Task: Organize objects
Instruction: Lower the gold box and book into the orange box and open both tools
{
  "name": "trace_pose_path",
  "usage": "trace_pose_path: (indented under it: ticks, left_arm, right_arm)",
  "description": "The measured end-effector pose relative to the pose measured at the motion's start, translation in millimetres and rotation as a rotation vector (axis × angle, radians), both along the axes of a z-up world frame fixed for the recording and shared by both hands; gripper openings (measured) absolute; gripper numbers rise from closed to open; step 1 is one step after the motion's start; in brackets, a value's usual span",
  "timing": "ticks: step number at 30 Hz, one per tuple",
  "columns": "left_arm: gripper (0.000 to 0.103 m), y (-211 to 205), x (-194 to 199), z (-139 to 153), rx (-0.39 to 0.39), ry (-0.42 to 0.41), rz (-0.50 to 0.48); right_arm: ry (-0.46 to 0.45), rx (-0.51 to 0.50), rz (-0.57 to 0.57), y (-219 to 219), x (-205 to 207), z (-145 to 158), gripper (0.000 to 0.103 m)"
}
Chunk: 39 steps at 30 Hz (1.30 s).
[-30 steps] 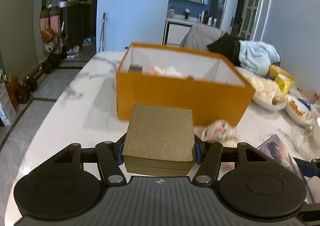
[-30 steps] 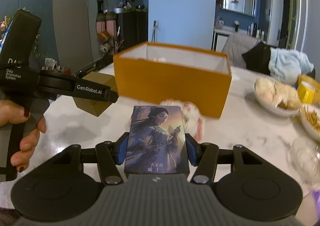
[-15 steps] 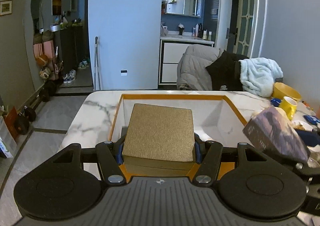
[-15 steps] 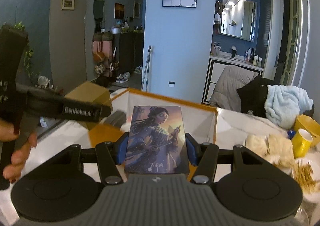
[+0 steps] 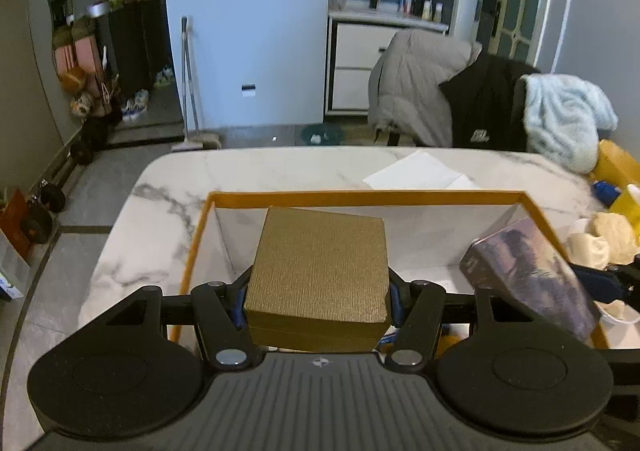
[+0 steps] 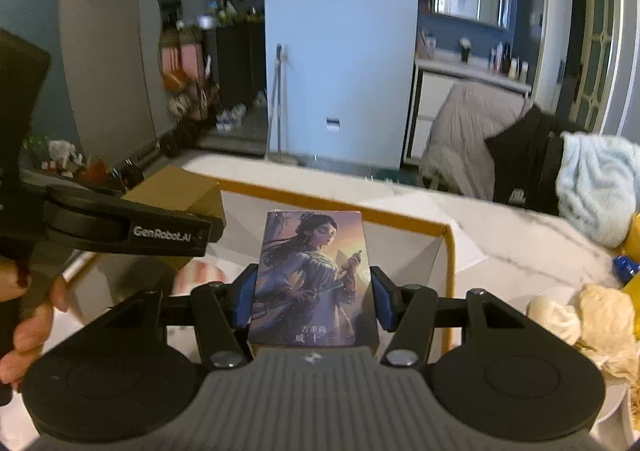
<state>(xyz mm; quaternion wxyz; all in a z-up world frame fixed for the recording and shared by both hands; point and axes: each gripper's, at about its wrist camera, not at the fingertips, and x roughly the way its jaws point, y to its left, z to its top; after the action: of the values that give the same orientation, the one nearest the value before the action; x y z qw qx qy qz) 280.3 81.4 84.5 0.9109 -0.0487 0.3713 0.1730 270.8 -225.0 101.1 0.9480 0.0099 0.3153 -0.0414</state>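
One gold box [image 5: 318,275], one card box [image 6: 314,279], one orange bin [image 5: 360,198]

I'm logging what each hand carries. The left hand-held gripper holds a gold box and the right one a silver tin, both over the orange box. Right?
Not quite. The right hand-held gripper holds a picture card box showing a painted figure, not a silver tin; the right wrist view shows it. The rest stands: the left hand-held gripper holds the gold box, both over the orange box.

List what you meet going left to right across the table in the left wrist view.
Gold box held in the left tongs → picture card box → pale buns, with the orange box spanning behind the first two.
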Motion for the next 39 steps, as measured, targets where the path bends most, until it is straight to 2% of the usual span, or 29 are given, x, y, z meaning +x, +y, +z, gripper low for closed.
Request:
trace_pose_path:
  ticks: [8,10,13,18,22,27,36,38,39]
  left_arm:
    - [0.068,16,23,-27,-0.010,0.113,0.023]
    - [0.068,21,24,-26,-0.034,0.123,0.024]
    - [0.068,22,32,-30,-0.001,0.170,0.031]
    - [0.068,28,37,-35,-0.060,0.243,0.034]
    - [0.068,33,35,-44,-0.136,0.306,0.047]
    - [0.068,20,19,-45,-0.112,0.331,0.021]
    - [0.069,3,-7,-46,-0.115,0.358,-0.002]
    - [0.069,1,-7,-46,-0.111,0.369,-0.003]
    - [0.073,-1,-8,-47,-0.109,0.385,-0.012]
  right_arm:
    - [0.147,0.025,-0.035,-15,49,-38,0.059]
    - [0.177,0.024,-0.043,-16,58,-42,0.059]
    - [0.212,-0.004,-0.040,-14,66,-42,0.059]
    - [0.311,0.057,-0.073,-22,76,-49,0.059]
    - [0.370,0.118,-0.083,-27,76,-53,0.059]
    - [0.408,0.112,-0.069,-21,70,-55,0.059]
    - [0.428,0.095,-0.055,-7,39,-53,0.059]
    - [0.434,0.091,-0.057,-4,35,-53,0.059]
    - [0.441,0.089,-0.057,-2,34,-52,0.059]
